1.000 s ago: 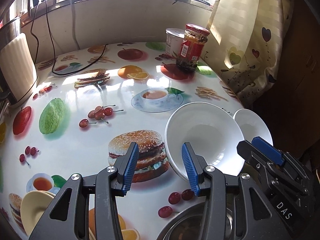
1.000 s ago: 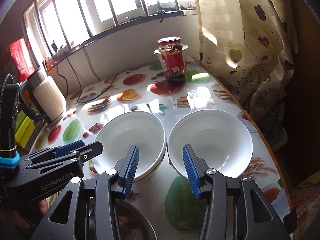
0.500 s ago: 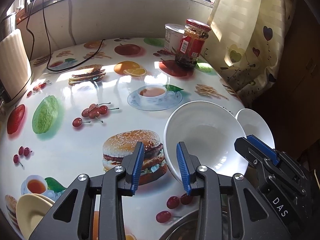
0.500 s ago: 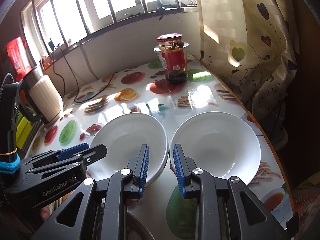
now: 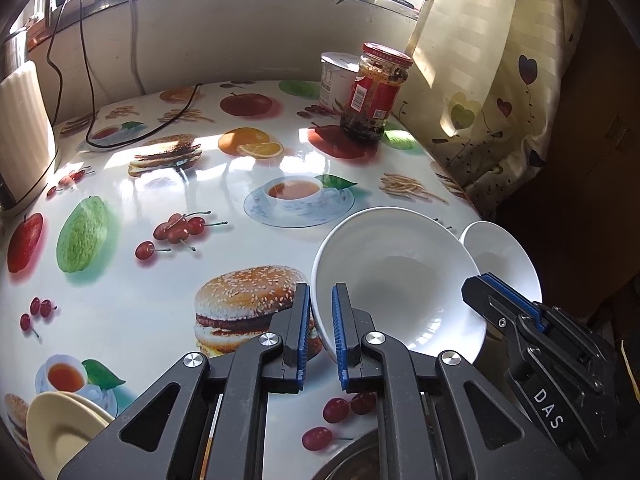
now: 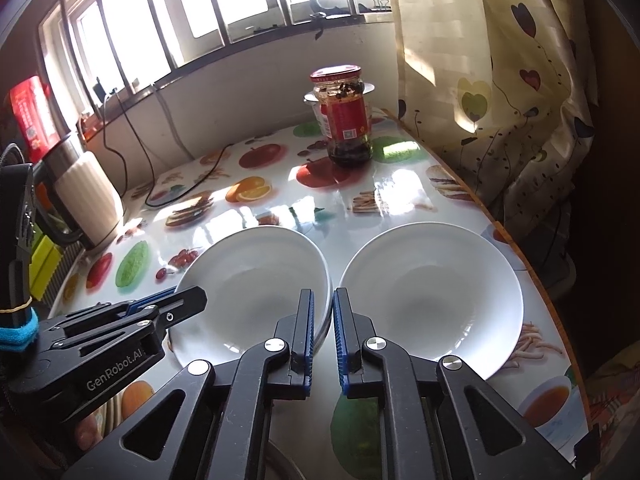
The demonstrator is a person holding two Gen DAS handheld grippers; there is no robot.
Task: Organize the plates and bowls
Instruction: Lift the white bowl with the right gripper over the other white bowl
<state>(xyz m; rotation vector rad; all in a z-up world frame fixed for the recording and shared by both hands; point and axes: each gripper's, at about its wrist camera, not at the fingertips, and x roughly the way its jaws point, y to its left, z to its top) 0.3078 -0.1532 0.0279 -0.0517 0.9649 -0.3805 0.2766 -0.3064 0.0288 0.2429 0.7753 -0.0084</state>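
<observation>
Two white bowls stand side by side on the fruit-print table. My left gripper (image 5: 320, 326) is shut on the near rim of the left white bowl (image 5: 396, 280), which tilts up; this bowl (image 6: 256, 280) seems to sit in another like it. My right gripper (image 6: 321, 326) is nearly shut in the gap between the two bowls, beside the left rim of the right white bowl (image 6: 432, 292), also seen in the left wrist view (image 5: 504, 256). I cannot tell whether it holds a rim. A cream plate (image 5: 56, 432) lies at the lower left.
A red-lidded jar (image 6: 346, 116) and a white tub (image 5: 334, 80) stand at the table's back right by the curtain (image 6: 480, 80). A kettle (image 6: 86, 196) and a black cable (image 5: 132, 136) are at the back left. A steel bowl's rim (image 5: 352, 456) is close below the grippers.
Both grippers have closed from wide open. The left one has closed on the left bowl's rim and the bowl has tilted up. The right one has closed between the bowls.
</observation>
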